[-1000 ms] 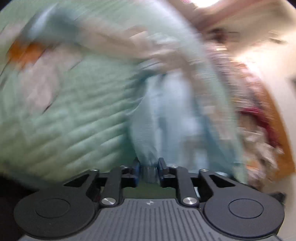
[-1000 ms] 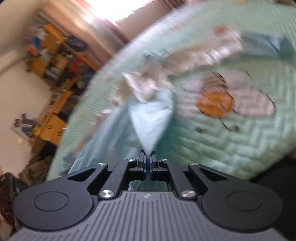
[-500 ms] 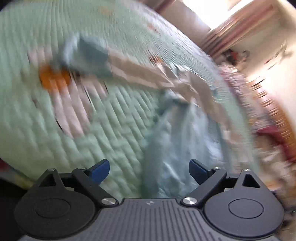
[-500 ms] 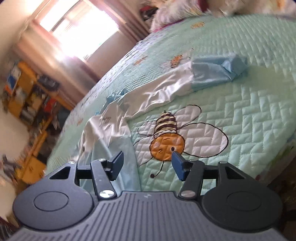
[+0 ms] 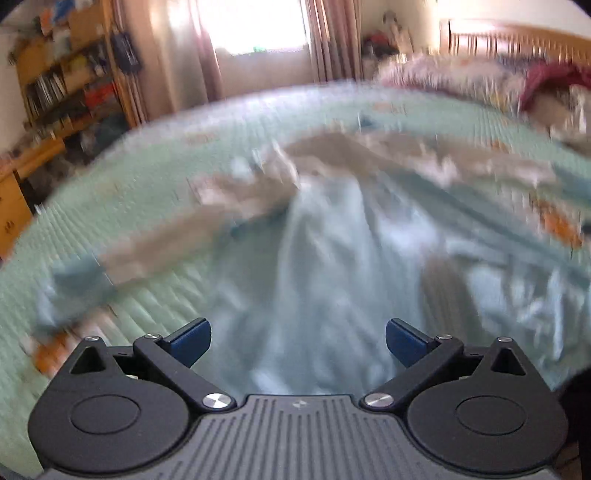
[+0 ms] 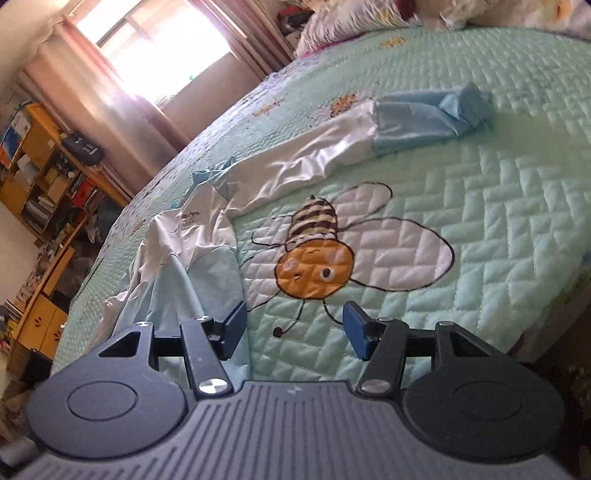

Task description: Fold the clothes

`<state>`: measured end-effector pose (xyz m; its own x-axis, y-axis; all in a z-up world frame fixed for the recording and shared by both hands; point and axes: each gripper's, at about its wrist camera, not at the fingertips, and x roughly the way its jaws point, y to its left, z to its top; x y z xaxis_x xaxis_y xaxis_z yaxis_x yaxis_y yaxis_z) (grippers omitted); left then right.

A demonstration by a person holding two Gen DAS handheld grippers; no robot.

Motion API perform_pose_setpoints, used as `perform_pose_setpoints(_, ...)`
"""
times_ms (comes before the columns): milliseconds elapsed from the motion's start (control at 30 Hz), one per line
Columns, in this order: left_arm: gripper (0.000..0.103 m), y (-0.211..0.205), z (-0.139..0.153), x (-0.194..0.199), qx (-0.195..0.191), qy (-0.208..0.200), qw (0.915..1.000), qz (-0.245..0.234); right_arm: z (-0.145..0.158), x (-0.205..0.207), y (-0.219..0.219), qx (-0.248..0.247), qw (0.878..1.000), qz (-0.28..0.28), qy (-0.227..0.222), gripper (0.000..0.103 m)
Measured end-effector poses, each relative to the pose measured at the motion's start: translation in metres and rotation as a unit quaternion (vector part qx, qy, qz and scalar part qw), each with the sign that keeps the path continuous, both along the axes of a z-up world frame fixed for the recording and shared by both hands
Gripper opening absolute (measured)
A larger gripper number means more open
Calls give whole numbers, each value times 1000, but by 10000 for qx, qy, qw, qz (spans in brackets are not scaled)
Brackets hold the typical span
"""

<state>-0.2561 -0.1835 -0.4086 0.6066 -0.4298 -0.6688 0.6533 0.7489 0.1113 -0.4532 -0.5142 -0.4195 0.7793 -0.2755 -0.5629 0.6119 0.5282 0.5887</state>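
A light blue and white long-sleeved garment lies spread on the green quilted bed. One sleeve, white with a blue cuff, stretches toward the pillows. My right gripper is open and empty, just above the quilt beside the garment's hem. In the blurred left wrist view the garment's blue body lies straight ahead, with another sleeve out to the left. My left gripper is open and empty above the hem.
A bee picture is stitched into the quilt beside the garment. Pillows lie at the head of the bed. Wooden shelves and a curtained window stand beyond the far side. The bed's near edge drops off to the right.
Both grippers held the garment's hem one second ago; both have opened and let it go. The garment now lies on the bed. The left camera has swung toward the window.
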Motion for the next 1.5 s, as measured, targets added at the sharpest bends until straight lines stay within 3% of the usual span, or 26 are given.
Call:
perform_pose_setpoints(33,103,2,-12,2,-33,128,9999,62,-1,0,-1,55,10000,-3,8,60)
perform_pose_setpoints(133,102,19,-22,2,-589,13,9983,19,-3,1,-1,81,10000,14,42,61)
perform_pose_setpoints(300,103,23,-31,-5,-734,-342,9967,-49,-3,5,1,-1,9999,67,102,65)
perform_pose_setpoints(1500,102,17,-35,-4,-901,-310,9954,-7,-5,11,3,-87,9995,201,216,73)
